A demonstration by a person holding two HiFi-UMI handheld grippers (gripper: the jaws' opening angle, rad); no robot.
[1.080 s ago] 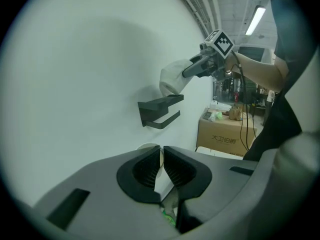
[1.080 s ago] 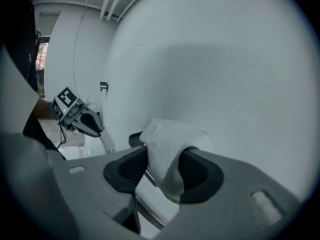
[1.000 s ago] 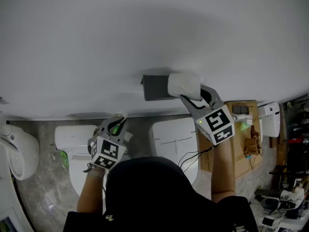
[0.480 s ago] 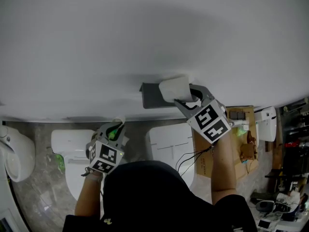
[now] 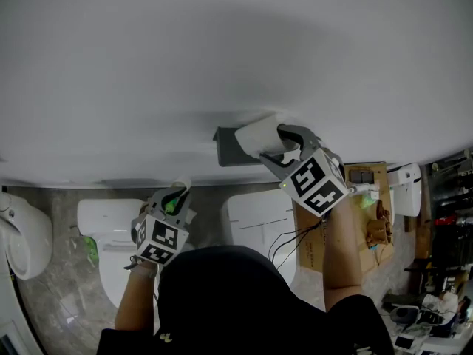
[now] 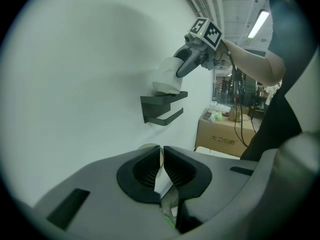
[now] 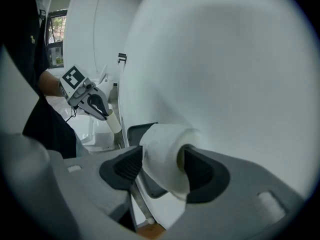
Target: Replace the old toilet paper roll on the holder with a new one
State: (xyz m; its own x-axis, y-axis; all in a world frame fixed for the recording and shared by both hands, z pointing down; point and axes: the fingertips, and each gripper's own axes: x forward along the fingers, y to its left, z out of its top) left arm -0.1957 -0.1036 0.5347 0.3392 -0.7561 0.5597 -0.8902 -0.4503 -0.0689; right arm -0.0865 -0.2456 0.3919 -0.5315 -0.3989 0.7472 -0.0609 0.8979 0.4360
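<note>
**New roll set at holder, release under way; old core parked in the left hand**

The left hand-held gripper [image 6: 161, 154] hangs low and left of the holder, above a toilet [image 5: 111, 224]. Its jaws are clenched almost together on the old cardboard core [image 7: 114, 122], which is pinched thin between the pads. Judged purpose: to keep the spent core out of the way while the other hand works.

The dark holder [image 6: 160, 106] is fixed to the white wall [image 5: 222, 50]. It has a flat top shelf with an open arm [image 6: 169, 117] below. The arm is bare, so the old roll is off and nothing has been threaded on.

The new toilet paper roll [image 6: 167, 79] sits on the holder's top shelf, against the wall. It is not on the arm.

The right hand-held gripper [image 7: 161, 164] reaches down to the roll from the right. Its jaws are opening, with the roll between them and the pads just beside its sides. The roll shows no squeeze, so the shelf appears to carry it.

Risk: an unthreaded roll may tip off the shelf as the jaws clear.

A cardboard box [image 6: 225, 136] stands further right, clear of the work.
</note>
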